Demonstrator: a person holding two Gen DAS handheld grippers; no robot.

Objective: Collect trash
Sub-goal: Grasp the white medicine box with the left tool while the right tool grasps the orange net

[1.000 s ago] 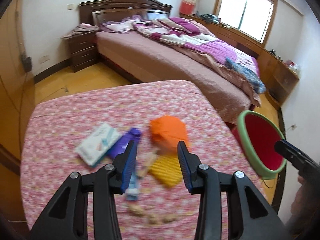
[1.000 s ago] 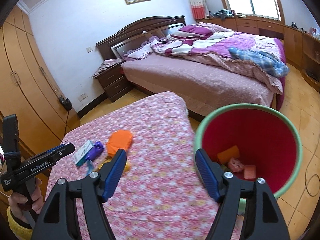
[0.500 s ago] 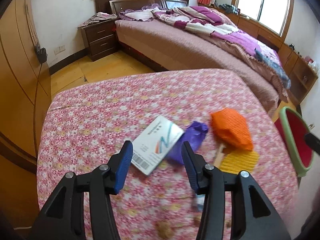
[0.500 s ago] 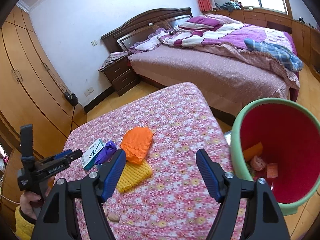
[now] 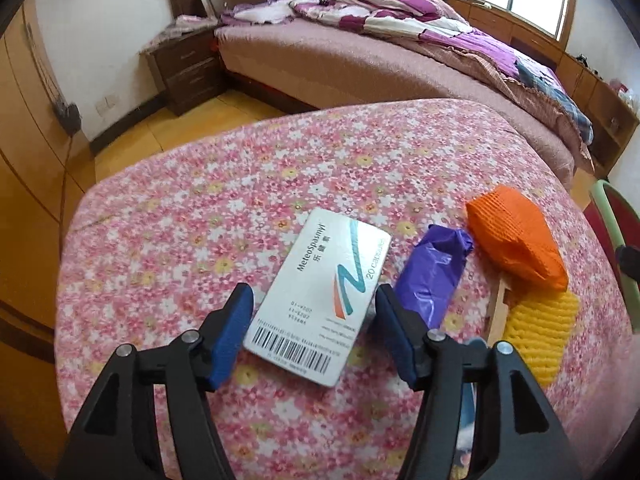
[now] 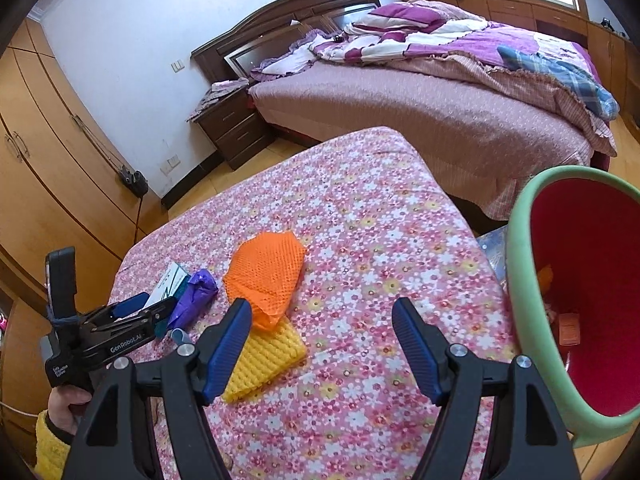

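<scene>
A white medicine box (image 5: 324, 292) lies flat on the pink floral table (image 5: 200, 220). My left gripper (image 5: 312, 312) hangs low over the box's near end, a finger on each side. Its jaws are opening and the pads stand clear of the box. Right of the box lie a crumpled purple wrapper (image 5: 434, 276), an orange foam net (image 5: 516, 240), a yellow foam net (image 5: 540, 332) and a thin wooden stick (image 5: 496, 316). My right gripper (image 6: 322, 316) is open over bare cloth just right of the orange net (image 6: 264, 276) and yellow net (image 6: 264, 356), nothing between its fingers.
A green-rimmed bin (image 6: 520, 280) with a red inside stands off the table's right edge, with scraps in it. A bed (image 6: 400, 112) and a nightstand (image 6: 232, 128) lie beyond the table, wardrobes (image 6: 48, 168) at left. A hand in a yellow sleeve (image 6: 52, 436) holds the left gripper (image 6: 150, 306).
My left gripper swung left and down, from over the nets to the white box, and its jaws widened. My right gripper swung left from the bin to over the table.
</scene>
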